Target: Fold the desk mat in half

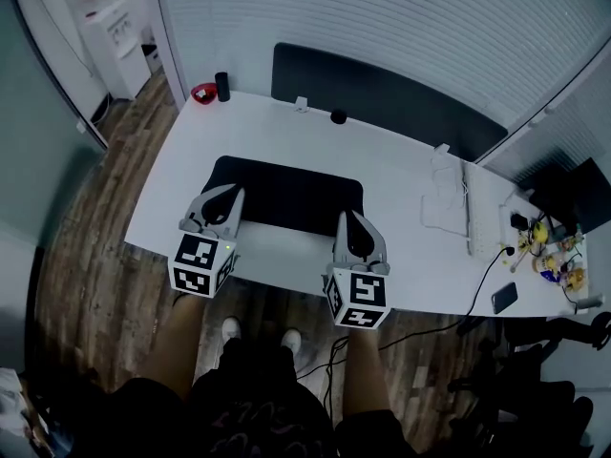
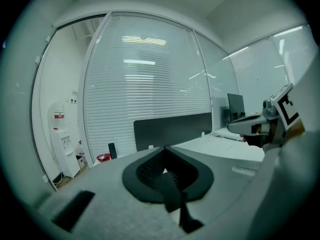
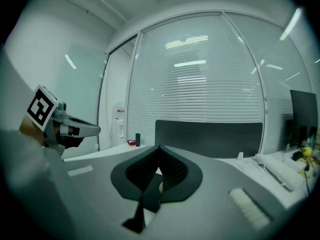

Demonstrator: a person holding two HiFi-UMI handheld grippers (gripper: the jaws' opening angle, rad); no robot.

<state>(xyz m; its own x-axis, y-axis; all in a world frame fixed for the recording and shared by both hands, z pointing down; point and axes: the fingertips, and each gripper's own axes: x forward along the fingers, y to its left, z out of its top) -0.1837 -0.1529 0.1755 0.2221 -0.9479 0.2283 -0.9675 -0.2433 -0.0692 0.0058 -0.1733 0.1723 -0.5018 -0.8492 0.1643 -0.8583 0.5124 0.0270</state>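
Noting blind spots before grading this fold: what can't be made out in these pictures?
- Head view: the left gripper and right gripper cover the desk mat's near corners, hiding the grip.
- Both gripper views: each gripper's body blocks the desk below; only a dark strip shows between shut jaws.
- Head view: yellow items at the desk's right end are too small to identify.

red bowl (image 1: 203,93) beside black cylinder (image 1: 222,86) (phone (image 1: 504,297) well apart).
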